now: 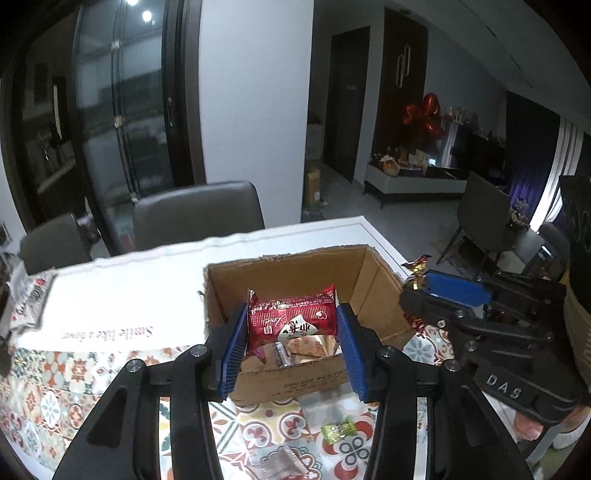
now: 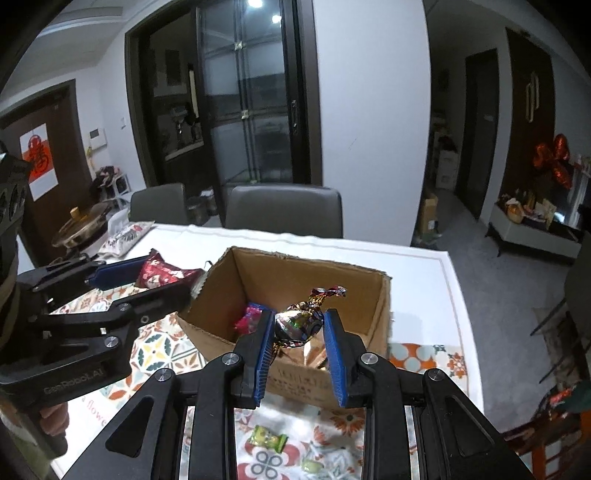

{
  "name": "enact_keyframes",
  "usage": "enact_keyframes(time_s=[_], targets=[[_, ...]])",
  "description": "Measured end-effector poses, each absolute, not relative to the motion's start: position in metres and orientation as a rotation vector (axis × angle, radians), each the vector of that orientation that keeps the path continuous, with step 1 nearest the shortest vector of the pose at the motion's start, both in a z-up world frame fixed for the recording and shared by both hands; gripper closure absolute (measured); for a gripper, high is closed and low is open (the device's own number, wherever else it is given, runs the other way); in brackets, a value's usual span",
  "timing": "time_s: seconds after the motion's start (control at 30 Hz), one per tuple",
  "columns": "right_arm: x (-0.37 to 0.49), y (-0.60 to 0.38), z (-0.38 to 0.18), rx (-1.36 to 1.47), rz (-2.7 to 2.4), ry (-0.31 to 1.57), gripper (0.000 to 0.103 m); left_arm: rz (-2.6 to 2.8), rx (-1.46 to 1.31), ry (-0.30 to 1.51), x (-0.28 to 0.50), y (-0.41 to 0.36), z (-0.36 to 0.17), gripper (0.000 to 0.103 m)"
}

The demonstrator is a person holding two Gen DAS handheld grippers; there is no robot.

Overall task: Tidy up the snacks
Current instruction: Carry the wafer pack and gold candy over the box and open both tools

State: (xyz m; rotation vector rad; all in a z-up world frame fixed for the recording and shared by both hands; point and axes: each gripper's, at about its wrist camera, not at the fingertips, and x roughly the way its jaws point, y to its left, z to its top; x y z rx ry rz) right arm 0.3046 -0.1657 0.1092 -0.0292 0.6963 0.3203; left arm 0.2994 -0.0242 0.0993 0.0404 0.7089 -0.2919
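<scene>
Both loads hang over the open brown cardboard box (image 1: 295, 295). The left gripper (image 1: 291, 343) clamps a red foil snack packet (image 1: 291, 317), long axis crosswise; the right gripper (image 2: 299, 339) pinches a shiny twisted-foil candy (image 2: 301, 321), nearer the box's near wall.

Dim indoor light from two ceiling spots (image 1: 138, 7) at upper left, mirrored in dark glass doors (image 2: 255, 92). Heavy fisheye bending and black vignetting at corners; slight overall softness; faint sheen on foil.

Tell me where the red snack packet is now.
The red snack packet is clamped in the left gripper, held above the open cardboard box; the right wrist view shows it left of the box.
</scene>
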Motion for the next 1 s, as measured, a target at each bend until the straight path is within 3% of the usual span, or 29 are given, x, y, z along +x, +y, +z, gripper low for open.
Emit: enact_keyframes(time_s=[0.4, 0.5, 0.57, 1.0], targets=[[0.34, -0.162, 0.088, -0.032, 0.331, 0.767, 0.074, -0.266, 0.025, 0.808, 0.346, -0.025, 0.076, 0.054], [0.347, -0.163, 0.082, -0.028, 0.307, 0.794, 0.071, -0.243, 0.022, 0.82, 0.351, -0.023, 0.074, 0.045], [0.347, -0.166, 0.082, -0.019, 0.292, 0.806, 0.056, -0.23, 0.034, 0.81, 0.347, -0.022, 0.074, 0.041], [0.289, -0.178, 0.095, -0.054, 0.284, 0.7, 0.055, -0.227, 0.124, 0.633, 0.274, -0.033, 0.092, 0.032]])
